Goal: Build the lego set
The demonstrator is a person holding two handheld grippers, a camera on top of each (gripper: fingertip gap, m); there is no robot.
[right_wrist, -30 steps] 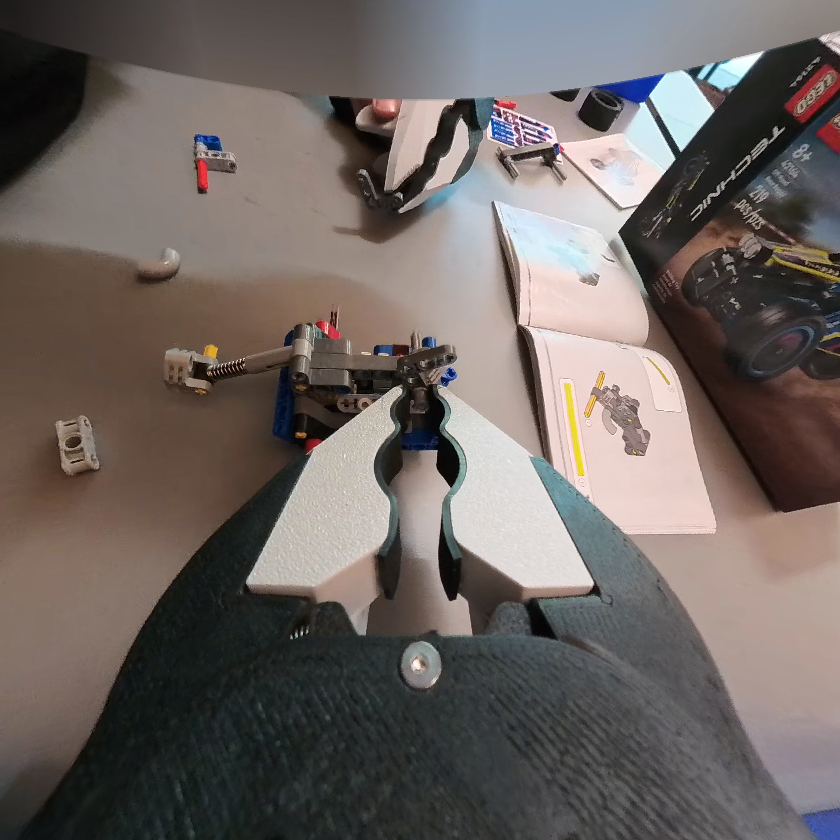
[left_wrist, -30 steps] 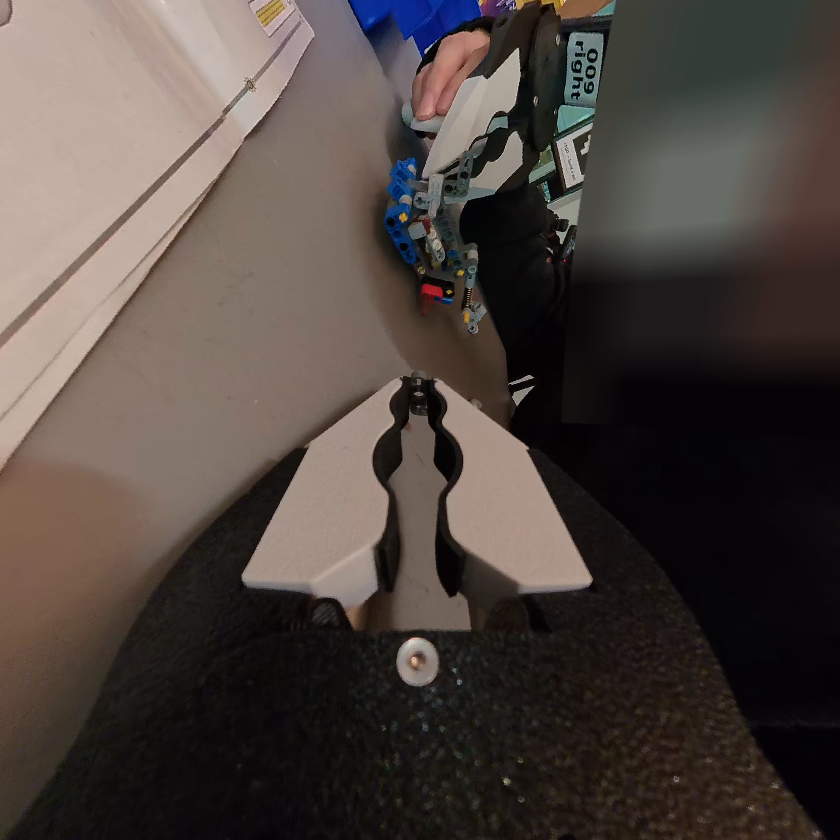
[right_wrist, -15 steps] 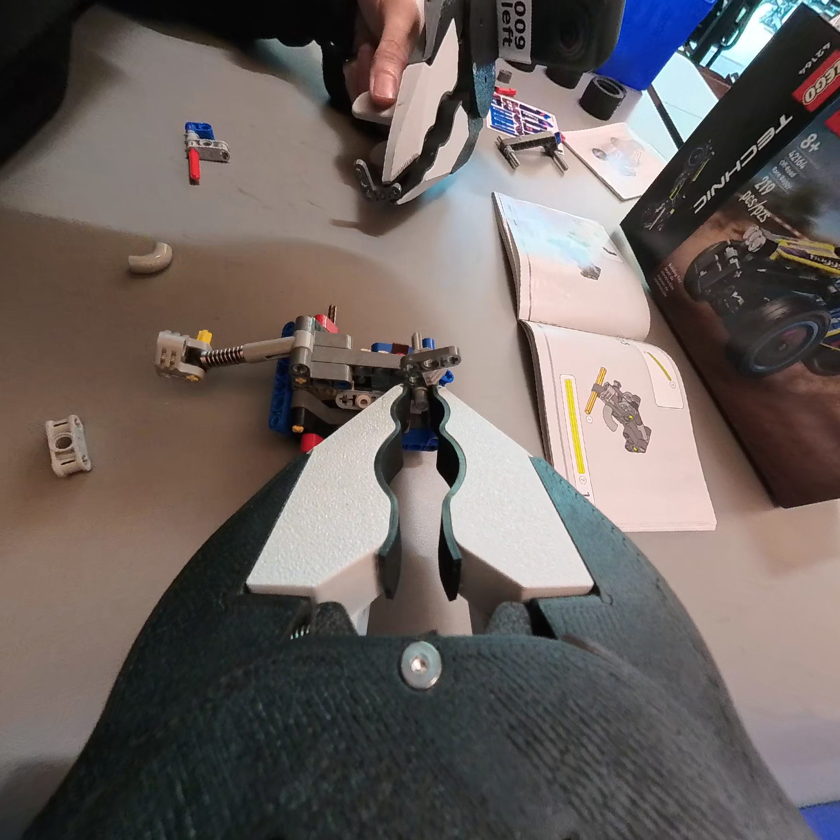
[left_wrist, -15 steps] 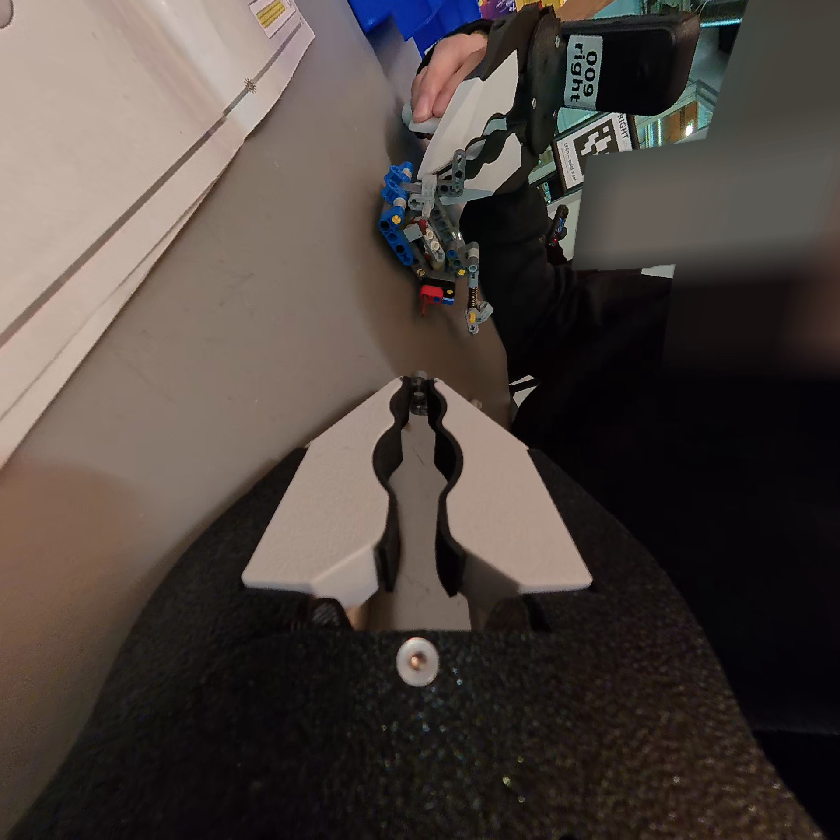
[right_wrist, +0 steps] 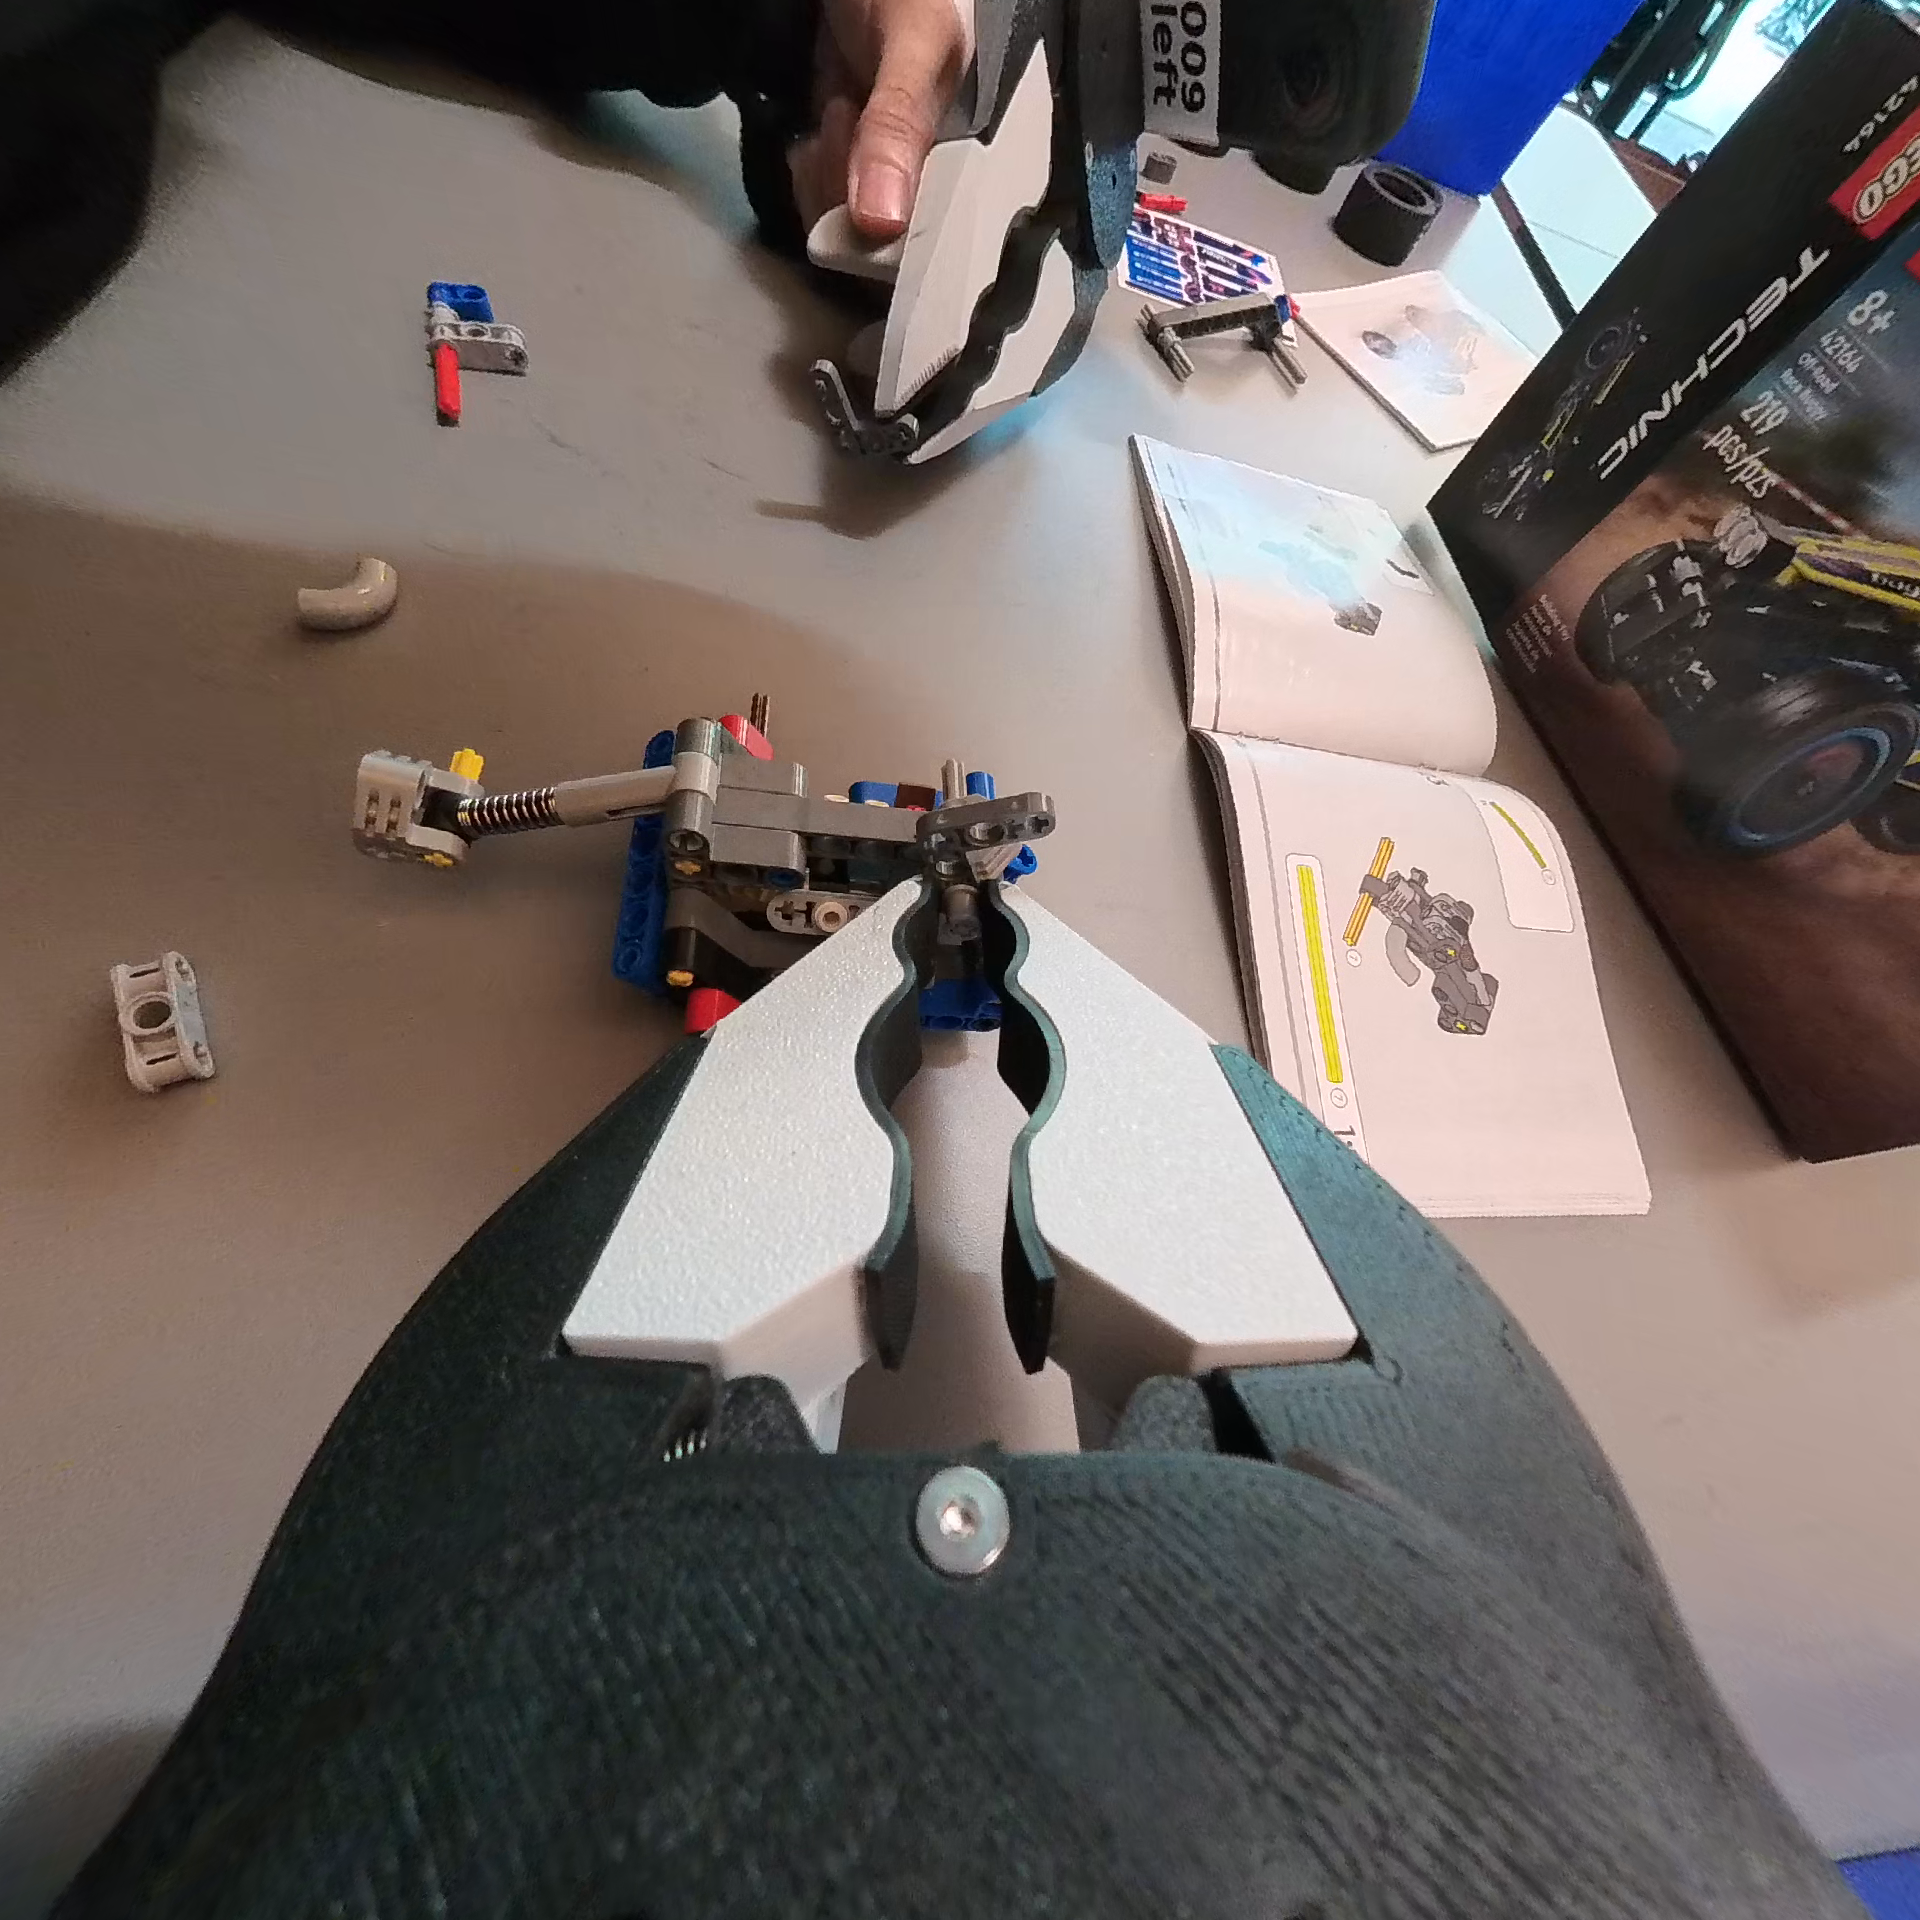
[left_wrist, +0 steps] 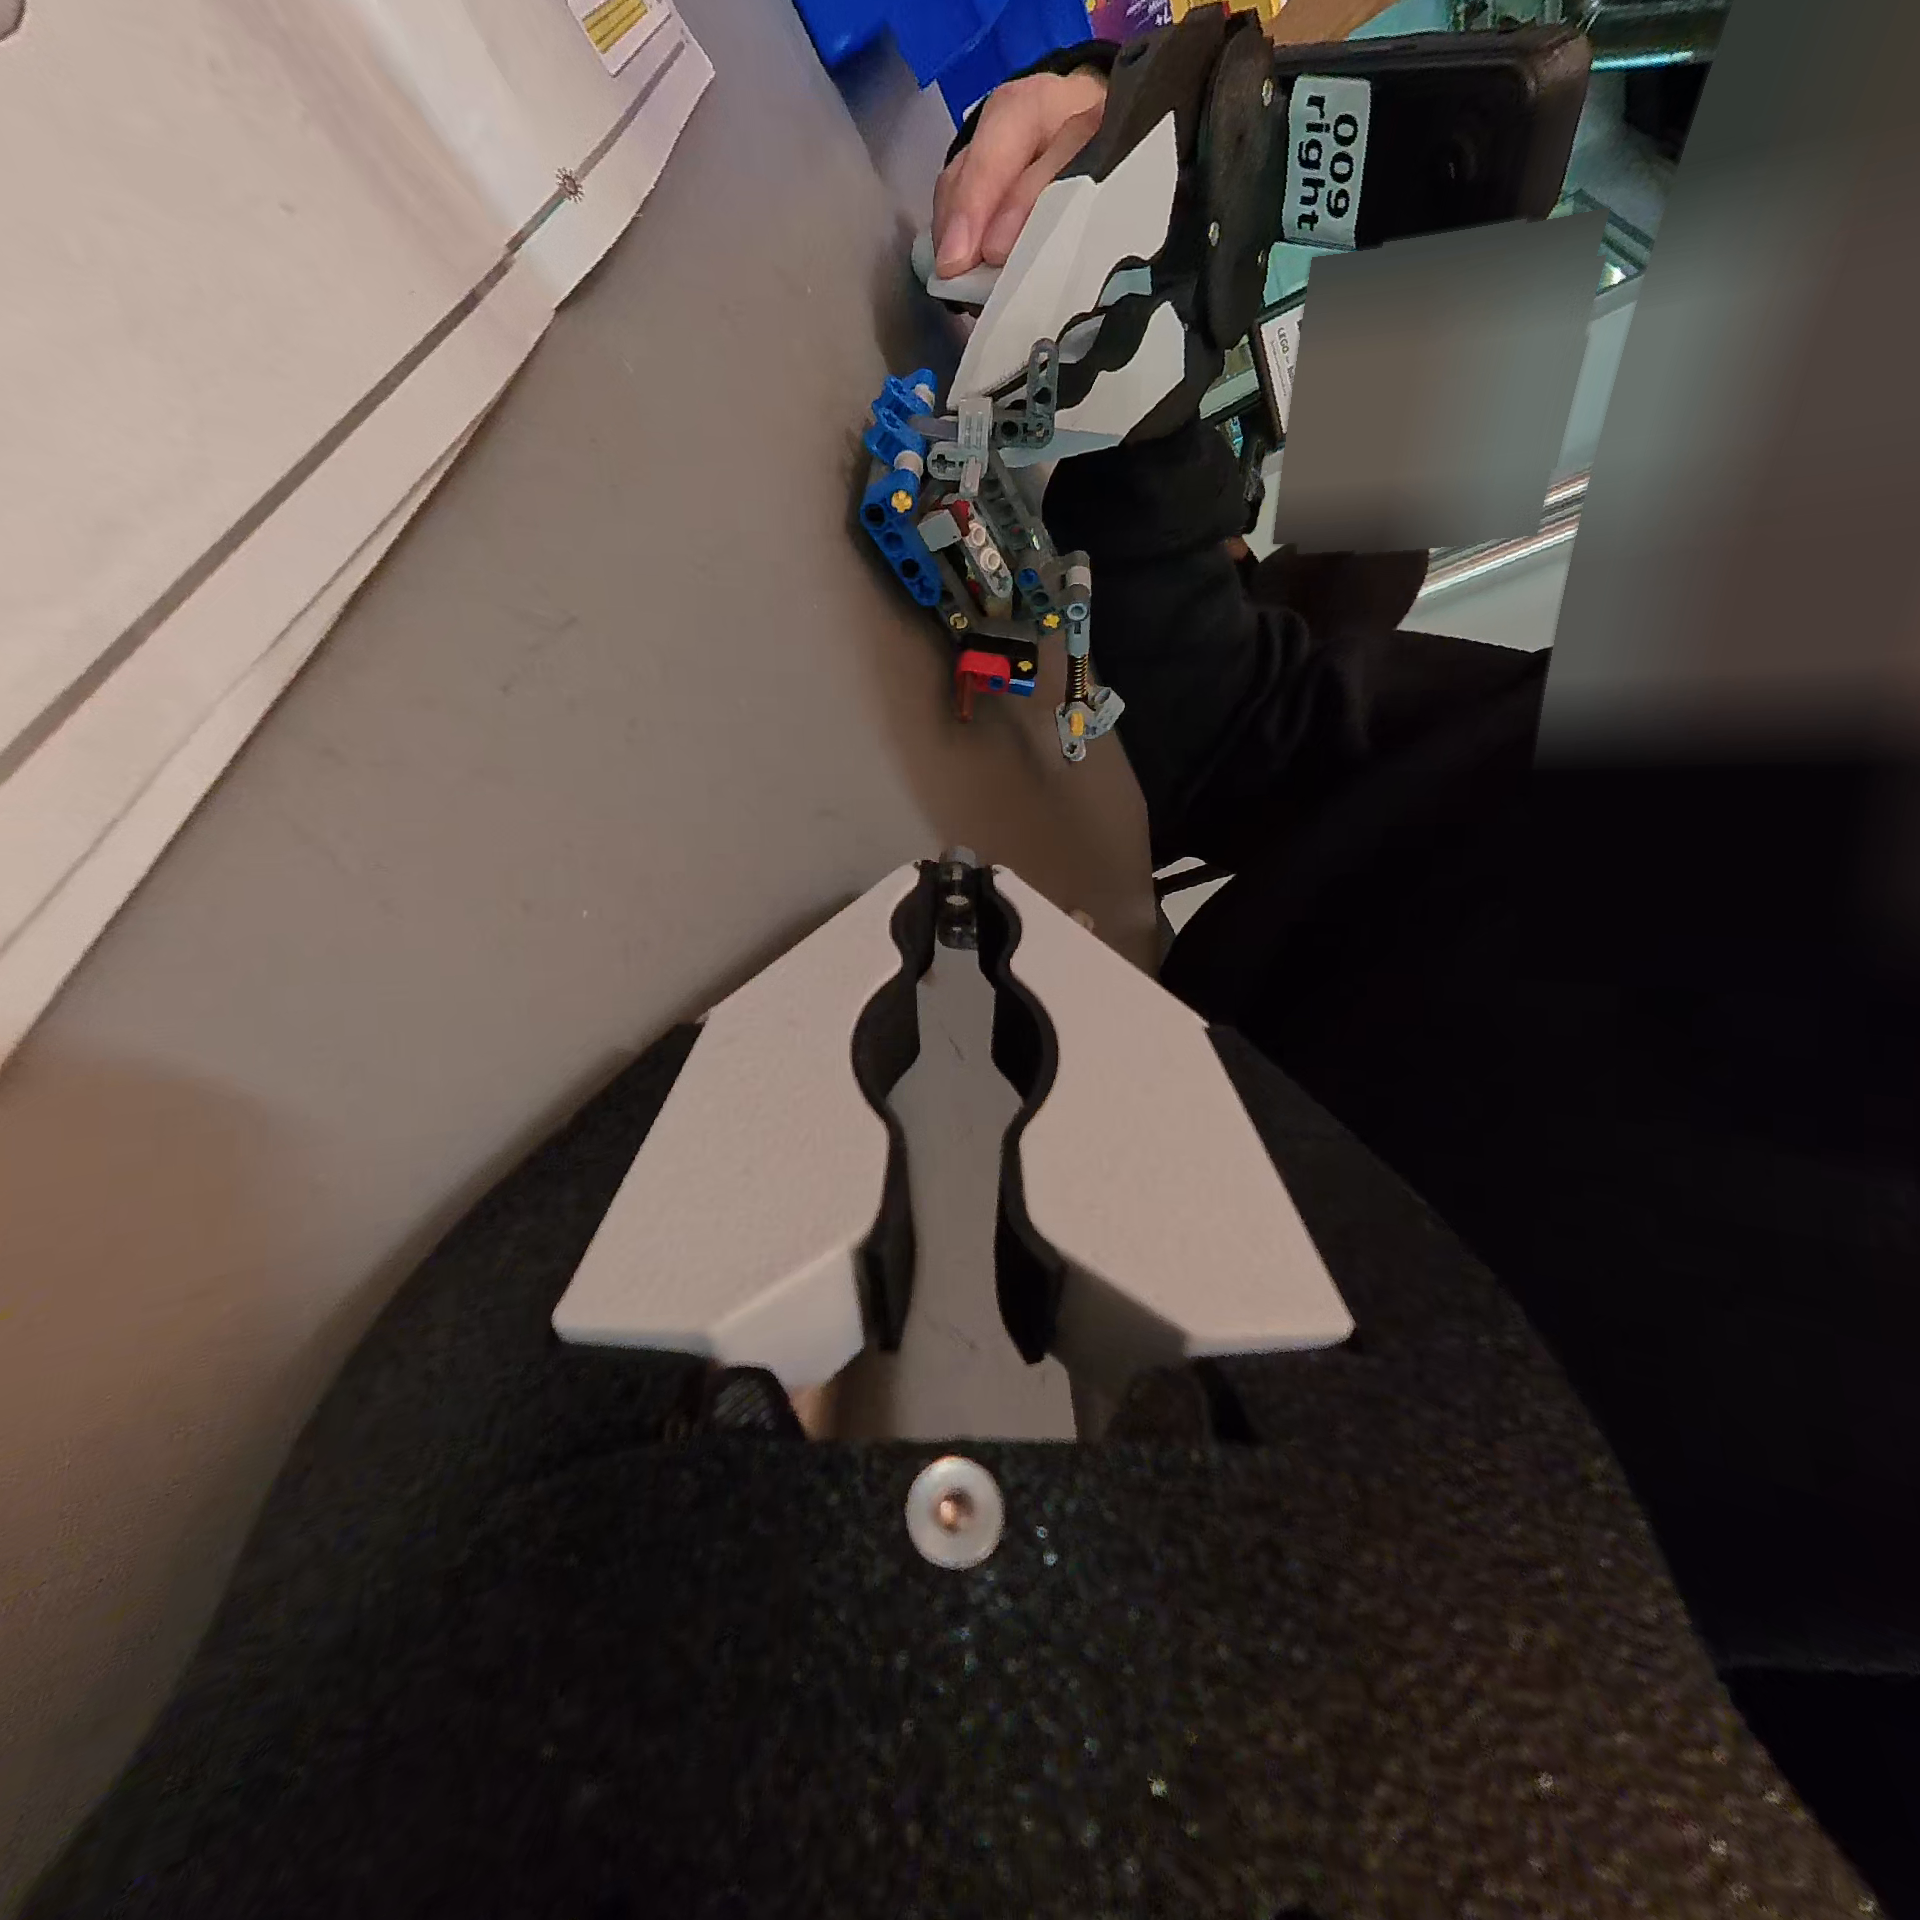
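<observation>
- Two grippers, each closed on a small part; the left gripper (left_wrist: 958,891) has its fingertips nearly together around a small dark grey angled beam (right_wrist: 854,410), which sticks out past the tips above the grey table (left_wrist: 582,790).
- Seen from the right wrist view, the same left gripper (right_wrist: 906,434) hangs above the table, a hand (right_wrist: 894,114) on its body; the beam's free arm juts out to the side of the tips.
- Right gripper (right_wrist: 961,902) has its fingertips closed on a short grey axle piece at one end of the partly built brick model (right_wrist: 748,842); both pads press on that piece.
- From the left wrist view the right gripper (left_wrist: 1023,410) meets the top end of the model (left_wrist: 966,540); a hand (left_wrist: 997,177) grips it from behind.
- Model lies on the table; blue beams on its underside, dark grey beams on top, red pieces at its edge, and a spring shock absorber (right_wrist: 488,810) reaching out to a light grey end piece.
- Loose around it: a light grey connector block (right_wrist: 161,1023), a curved pale piece (right_wrist: 348,594), a small blue, grey and red assembly (right_wrist: 468,338).
- On the other side, an open instruction booklet (right_wrist: 1382,831) lies just beside the model; the dark product box (right_wrist: 1766,582) stands past it.
- Farther off: a sticker sheet (right_wrist: 1195,255), a dark grey frame piece (right_wrist: 1221,327), a black tyre (right_wrist: 1392,208).
</observation>
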